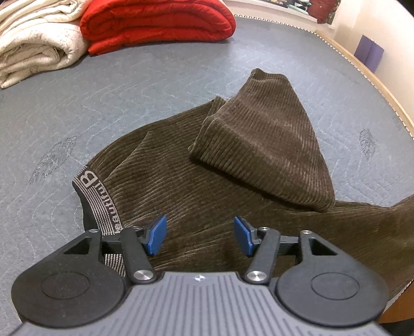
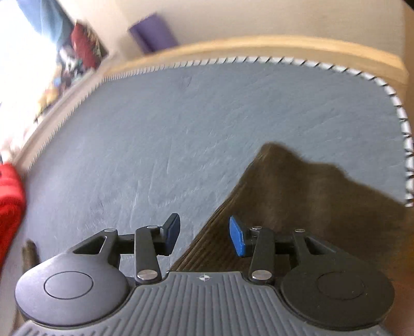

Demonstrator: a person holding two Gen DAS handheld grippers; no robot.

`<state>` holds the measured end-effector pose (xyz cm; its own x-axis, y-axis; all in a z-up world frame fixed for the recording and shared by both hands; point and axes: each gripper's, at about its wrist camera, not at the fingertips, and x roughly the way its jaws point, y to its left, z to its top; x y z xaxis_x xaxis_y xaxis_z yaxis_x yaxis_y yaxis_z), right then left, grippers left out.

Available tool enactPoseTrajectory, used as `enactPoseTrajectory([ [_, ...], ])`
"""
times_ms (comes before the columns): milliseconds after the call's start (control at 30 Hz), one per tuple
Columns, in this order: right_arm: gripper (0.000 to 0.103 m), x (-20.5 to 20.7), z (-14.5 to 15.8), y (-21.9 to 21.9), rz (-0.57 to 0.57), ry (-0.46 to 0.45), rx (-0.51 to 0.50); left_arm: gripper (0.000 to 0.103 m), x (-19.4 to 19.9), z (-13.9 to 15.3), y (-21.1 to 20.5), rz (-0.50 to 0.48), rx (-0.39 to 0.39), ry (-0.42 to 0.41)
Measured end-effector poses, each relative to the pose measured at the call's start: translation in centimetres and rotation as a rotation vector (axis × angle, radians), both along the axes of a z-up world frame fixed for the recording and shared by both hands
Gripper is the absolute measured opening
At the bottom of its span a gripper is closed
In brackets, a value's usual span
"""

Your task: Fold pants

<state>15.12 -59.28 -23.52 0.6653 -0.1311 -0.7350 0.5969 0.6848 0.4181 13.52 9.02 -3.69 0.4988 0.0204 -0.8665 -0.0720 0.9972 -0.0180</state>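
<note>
Both grippers I hold stand with jaws apart, gripping nothing: my left gripper [image 1: 199, 235] hovers low in the frame over the brown corduroy pants [image 1: 181, 186], my right gripper [image 2: 204, 234] above the blurred pants edge at lower right. Beyond, the pants spread across the grey quilted mattress [image 1: 129, 85], one leg folded back. Farthest, upper left, lie a red blanket [image 1: 155, 23] and a cream blanket [image 1: 33, 44].

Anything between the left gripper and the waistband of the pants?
Nothing visible. The left gripper hangs open over the brown corduroy pants, and the waistband lies bare just left of its fingers. The folded-over leg lies farther ahead.
</note>
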Motion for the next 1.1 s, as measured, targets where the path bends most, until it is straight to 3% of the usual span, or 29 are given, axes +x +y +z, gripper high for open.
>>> enactPoseTrajectory([
  [100,0.044,2.1,-1.5,0.0,-0.004,0.066,-0.021,0.063,0.0,-0.2,0.1,-0.001,0.012,0.002],
  [167,0.041,3.3,-2.1,0.1,-0.011,0.121,-0.090,0.063,0.1,-0.4,0.2,-0.002,0.020,0.006],
  [200,0.030,4.0,-1.8,0.6,-0.006,0.132,-0.140,0.063,0.1,-0.6,0.4,-0.002,0.025,0.007],
  [233,0.012,4.6,-1.7,1.0,-0.004,0.167,-0.206,0.063,0.2,-0.7,0.5,-0.002,0.029,0.010],
  [267,0.005,4.9,-1.4,0.9,-0.014,0.161,-0.215,0.063,0.2,-0.8,0.6,-0.002,0.036,0.014],
  [367,0.004,4.3,0.9,-0.2,-0.117,0.020,-0.206,0.063,0.4,-0.8,1.1,0.002,0.033,0.010],
  [433,0.004,4.4,1.3,-1.0,-0.150,-0.015,-0.178,0.063,0.5,-0.9,1.4,0.004,0.033,0.014],
  [533,0.009,5.4,0.0,-1.2,-0.106,0.096,-0.141,0.063,0.5,-1.0,1.8,-0.001,0.042,0.021],
  [567,0.019,5.1,0.1,-0.9,-0.108,0.103,-0.166,0.063,0.4,-1.1,2.0,-0.002,0.043,0.026],
  [600,0.029,4.6,0.6,-0.6,-0.108,0.097,-0.200,0.063,0.4,-1.1,2.2,0.000,0.041,0.031],
  [733,0.029,3.4,3.4,1.0,-0.047,-0.005,-0.252,0.061,-0.2,-1.8,3.9,0.005,0.000,0.070],
  [800,0.029,2.5,4.8,2.0,0.014,-0.066,-0.258,0.048,-0.7,-2.9,4.9,-0.008,-0.042,0.117],
  [867,0.029,1.3,6.6,3.7,0.069,-0.112,-0.269,0.029,-1.5,-4.4,6.0,-0.026,-0.063,0.188],
  [933,0.029,0.0,8.5,5.7,0.133,-0.154,-0.277,0.023,-2.5,-6.4,6.9,-0.062,-0.021,0.273],
  [967,0.029,-0.5,9.3,6.4,0.160,-0.175,-0.277,0.010,-3.1,-7.7,7.3,-0.082,0.047,0.327],
  [1000,0.030,-1.2,10.2,7.4,0.189,-0.197,-0.276,0.008,-3.8,-8.6,7.7,-0.106,0.093,0.362],
  [1033,0.032,-1.1,11.0,8.6,0.220,-0.217,-0.276,0.008,-4.5,-8.5,8.0,-0.134,0.090,0.340],
  [1100,0.041,-1.8,12.8,10.8,0.284,-0.265,-0.272,0.008,-5.1,-7.5,8.6,-0.102,0.060,0.327],
])
